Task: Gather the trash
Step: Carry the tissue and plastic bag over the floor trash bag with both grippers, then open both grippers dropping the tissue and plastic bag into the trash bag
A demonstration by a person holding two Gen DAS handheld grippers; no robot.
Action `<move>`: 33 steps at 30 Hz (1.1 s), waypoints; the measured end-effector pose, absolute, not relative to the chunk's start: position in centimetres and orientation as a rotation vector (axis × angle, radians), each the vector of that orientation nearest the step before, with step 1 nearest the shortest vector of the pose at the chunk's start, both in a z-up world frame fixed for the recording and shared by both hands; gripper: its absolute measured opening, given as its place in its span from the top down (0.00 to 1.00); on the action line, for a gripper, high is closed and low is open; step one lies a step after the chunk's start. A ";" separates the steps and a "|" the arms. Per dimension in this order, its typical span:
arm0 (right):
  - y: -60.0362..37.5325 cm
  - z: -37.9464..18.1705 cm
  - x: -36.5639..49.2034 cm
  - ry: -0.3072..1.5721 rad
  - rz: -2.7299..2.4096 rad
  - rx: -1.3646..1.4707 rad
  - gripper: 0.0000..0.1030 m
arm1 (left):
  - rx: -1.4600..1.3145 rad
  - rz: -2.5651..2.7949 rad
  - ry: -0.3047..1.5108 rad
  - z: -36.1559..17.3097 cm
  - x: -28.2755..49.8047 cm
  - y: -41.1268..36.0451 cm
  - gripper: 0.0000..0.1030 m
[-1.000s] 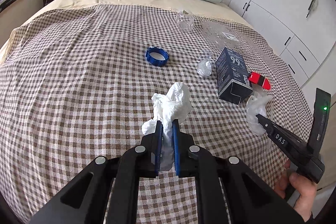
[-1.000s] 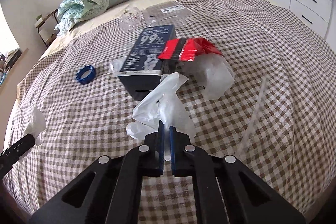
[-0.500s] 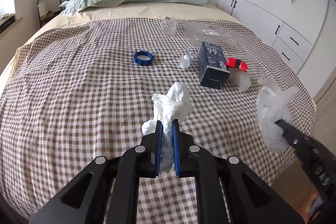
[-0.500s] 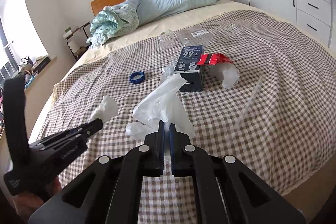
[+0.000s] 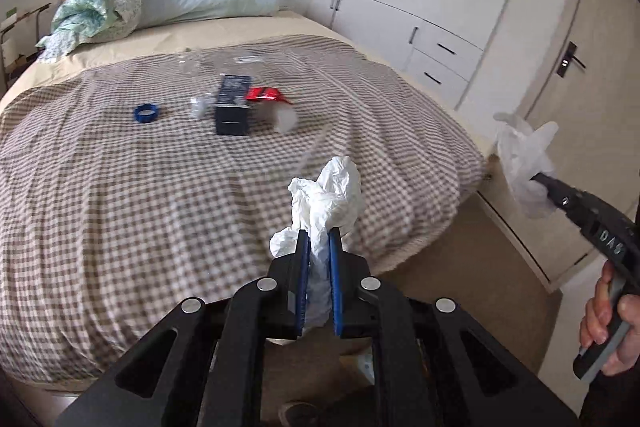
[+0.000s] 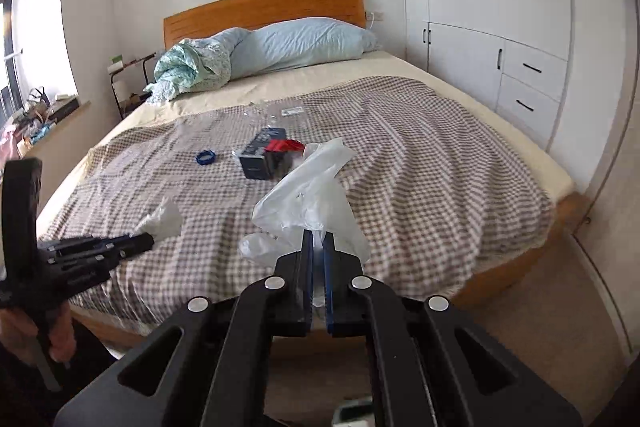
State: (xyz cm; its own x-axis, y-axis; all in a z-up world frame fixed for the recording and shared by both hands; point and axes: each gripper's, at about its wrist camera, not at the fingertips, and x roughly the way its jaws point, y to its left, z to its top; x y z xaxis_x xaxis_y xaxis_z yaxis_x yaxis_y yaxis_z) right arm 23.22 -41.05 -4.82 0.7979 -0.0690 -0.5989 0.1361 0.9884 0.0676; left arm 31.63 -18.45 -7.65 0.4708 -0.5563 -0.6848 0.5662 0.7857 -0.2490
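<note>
My left gripper is shut on a crumpled white tissue, held up over the foot of the bed. My right gripper is shut on a thin clear plastic bag, also lifted off the bed. Each view shows the other: the right gripper with its bag at the far right, the left gripper with its tissue at the left. On the checked blanket lie a dark box, a red wrapper, a blue ring and clear plastic pieces.
White wardrobe and drawers line the right wall, with a door beyond. Beige floor runs along the bed's foot. A pale blue pillow and bundled bedding lie at the wooden headboard. A cluttered sill is at left.
Both grippers have drawn back and up from the bed, each keeping its hold. The bed litter has shrunk into the distance and the floor and wardrobe have come into view.
</note>
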 end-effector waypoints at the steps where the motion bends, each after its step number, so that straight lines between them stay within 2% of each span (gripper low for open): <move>1: -42.0 -5.3 21.8 0.654 -0.130 0.088 0.96 | 0.019 -0.731 0.849 -7.5 30.6 -20.0 0.93; 7: -47.8 -11.4 13.8 0.783 -0.236 0.127 0.96 | 0.062 -0.982 1.017 -10.0 24.8 -28.7 0.93; 17: -50.9 -32.0 5.4 1.122 -0.276 0.477 0.96 | 0.321 -1.010 1.274 -20.3 19.7 -39.3 0.93; 23: -49.1 -41.2 4.6 1.304 -0.263 0.565 0.95 | 0.414 -0.994 1.401 -25.7 19.6 -43.3 0.93; 24: -49.1 -42.4 4.5 1.331 -0.269 0.584 0.93 | 0.429 -0.990 1.418 -26.5 19.6 -43.8 0.93; 25: -49.1 -43.3 4.3 1.350 -0.272 0.598 0.86 | 0.446 -0.987 1.439 -27.4 19.5 -44.3 0.93; 26: -49.0 -43.9 4.3 1.364 -0.276 0.606 0.77 | 0.465 -0.983 1.462 -28.4 19.5 -44.8 0.93; 27: -49.1 -44.3 4.3 1.370 -0.284 0.615 0.61 | 0.490 -0.976 1.477 -29.2 19.5 -45.2 0.93; 28: -49.2 -44.3 4.1 1.357 -0.281 0.634 0.57 | 0.521 -0.972 1.484 -29.9 19.3 -45.6 0.93; 33: -51.0 -42.7 2.0 1.278 -0.335 0.669 0.56 | 0.632 -0.955 1.523 -33.0 18.4 -47.4 0.91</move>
